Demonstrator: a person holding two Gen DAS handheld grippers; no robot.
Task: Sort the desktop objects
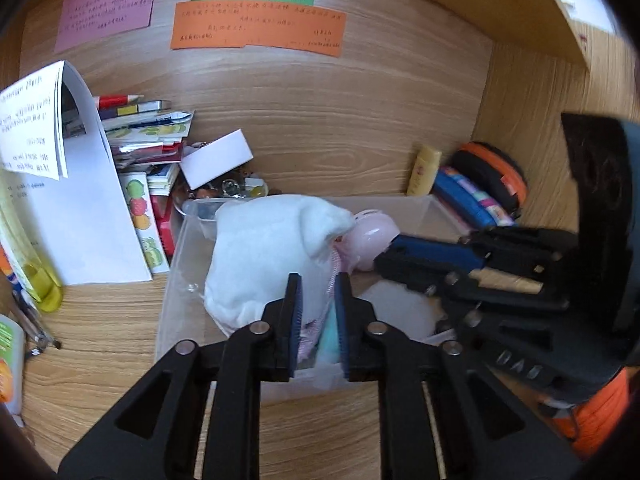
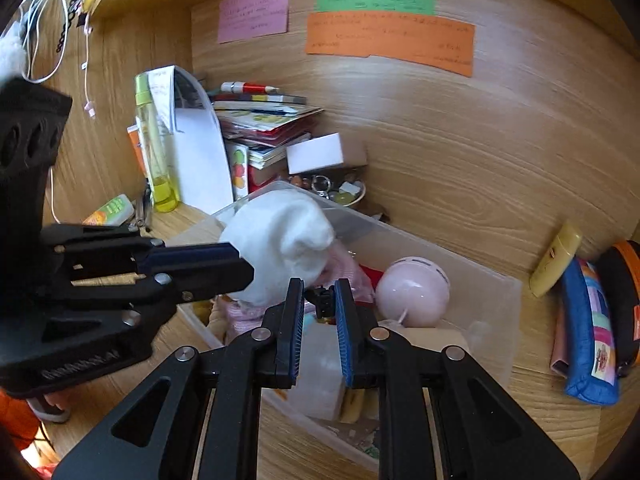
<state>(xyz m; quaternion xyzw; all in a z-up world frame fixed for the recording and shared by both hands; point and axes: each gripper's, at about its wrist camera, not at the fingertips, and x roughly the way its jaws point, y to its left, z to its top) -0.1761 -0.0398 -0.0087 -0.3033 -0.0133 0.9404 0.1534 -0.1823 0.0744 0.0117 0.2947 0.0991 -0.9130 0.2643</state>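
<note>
Grippers hang over the clear box (image 1: 172, 280) on the wooden desk (image 1: 100, 320). The left gripper (image 1: 317, 312) has its jaws slightly apart, holding nothing. The right gripper (image 2: 319, 312) has its jaws together, also empty. A white plush toy (image 1: 264, 248) and a pink ball (image 2: 412, 296) lie inside the box.

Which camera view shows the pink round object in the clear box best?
The right wrist view: the pink round object shows nearly whole inside the clear box. In the left wrist view the white plush toy and the right tool partly cover it.
</note>
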